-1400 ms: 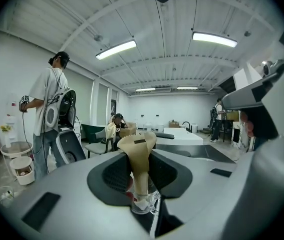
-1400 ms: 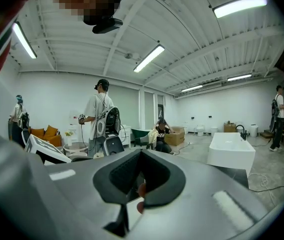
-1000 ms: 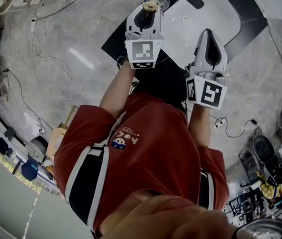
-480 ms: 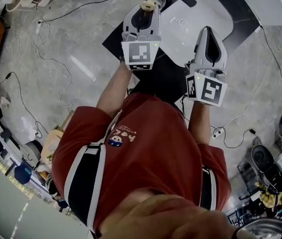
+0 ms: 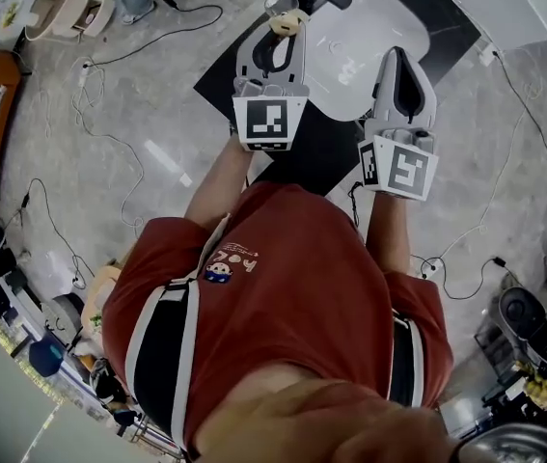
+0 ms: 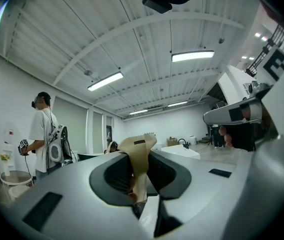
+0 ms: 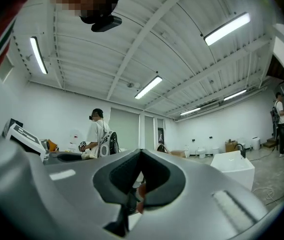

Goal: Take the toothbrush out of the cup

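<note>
My left gripper (image 5: 279, 35) is held out level over the black counter edge, shut on a beige toothbrush (image 5: 287, 22). In the left gripper view the toothbrush (image 6: 137, 151) stands up between the jaws of my left gripper (image 6: 137, 181), its flat notched end on top. A small clear round rim (image 5: 276, 3) shows just beyond that tip; I cannot tell whether it is the cup. My right gripper (image 5: 401, 66) hangs beside it to the right, shut and empty. In its own view my right gripper (image 7: 139, 184) has its jaws together with nothing between them.
A white basin (image 5: 379, 27) sits in a black counter (image 5: 302, 152) ahead of both grippers. Cables (image 5: 99, 123) trail over the grey floor at the left, and clutter (image 5: 533, 326) lines the right. A person with a backpack (image 6: 44, 134) stands across the room.
Both grippers have lifted and moved toward the top of the picture. The left one has kept hold of the beige toothbrush. The right one has stayed shut.
</note>
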Action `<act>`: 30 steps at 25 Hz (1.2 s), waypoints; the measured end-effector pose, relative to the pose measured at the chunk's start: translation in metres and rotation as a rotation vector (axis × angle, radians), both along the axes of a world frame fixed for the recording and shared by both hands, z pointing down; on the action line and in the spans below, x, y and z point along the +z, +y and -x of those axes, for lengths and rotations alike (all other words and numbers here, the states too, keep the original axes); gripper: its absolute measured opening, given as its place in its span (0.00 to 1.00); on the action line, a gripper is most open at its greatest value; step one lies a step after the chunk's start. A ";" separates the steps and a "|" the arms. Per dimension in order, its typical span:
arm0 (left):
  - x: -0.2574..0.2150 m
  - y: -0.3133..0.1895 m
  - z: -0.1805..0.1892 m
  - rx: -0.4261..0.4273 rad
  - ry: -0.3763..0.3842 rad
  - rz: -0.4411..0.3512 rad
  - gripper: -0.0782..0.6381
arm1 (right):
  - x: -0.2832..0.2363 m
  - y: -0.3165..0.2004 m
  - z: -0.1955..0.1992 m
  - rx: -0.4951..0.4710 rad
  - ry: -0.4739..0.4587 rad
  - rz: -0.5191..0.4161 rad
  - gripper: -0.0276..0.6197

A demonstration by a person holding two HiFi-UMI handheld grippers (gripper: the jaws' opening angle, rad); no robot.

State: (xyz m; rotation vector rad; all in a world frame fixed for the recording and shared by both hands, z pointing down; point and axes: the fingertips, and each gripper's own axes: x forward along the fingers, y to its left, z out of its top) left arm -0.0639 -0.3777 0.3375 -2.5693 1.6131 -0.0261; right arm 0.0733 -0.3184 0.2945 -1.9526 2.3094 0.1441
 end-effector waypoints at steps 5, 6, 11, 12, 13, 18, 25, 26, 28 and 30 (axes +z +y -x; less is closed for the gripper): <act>0.000 0.017 -0.026 0.042 -0.007 -0.010 0.21 | -0.004 0.021 -0.028 0.052 0.006 -0.014 0.06; 0.000 0.020 -0.031 0.051 -0.006 -0.009 0.21 | -0.004 0.025 -0.035 0.066 0.006 -0.014 0.06; 0.004 0.029 -0.051 0.089 -0.005 -0.008 0.21 | -0.001 0.043 -0.062 0.129 0.008 -0.009 0.06; 0.004 0.030 -0.056 0.097 -0.004 -0.007 0.21 | 0.000 0.046 -0.067 0.140 0.007 -0.006 0.06; 0.005 0.032 -0.061 0.105 -0.004 -0.006 0.21 | 0.002 0.049 -0.072 0.151 0.006 -0.001 0.06; 0.011 0.035 -0.078 0.135 -0.011 0.005 0.21 | 0.017 0.057 -0.087 0.178 -0.003 0.033 0.06; 0.029 0.036 -0.089 0.151 -0.024 0.038 0.21 | 0.047 0.055 -0.093 0.159 -0.045 0.091 0.06; 0.032 0.036 -0.088 0.152 -0.025 0.043 0.21 | 0.052 0.053 -0.090 0.149 -0.046 0.105 0.13; 0.038 0.035 -0.086 0.154 -0.027 0.056 0.21 | 0.066 0.050 -0.083 0.127 -0.046 0.136 0.17; 0.044 0.033 -0.085 0.154 -0.033 0.071 0.21 | 0.078 0.048 -0.079 0.115 -0.040 0.160 0.19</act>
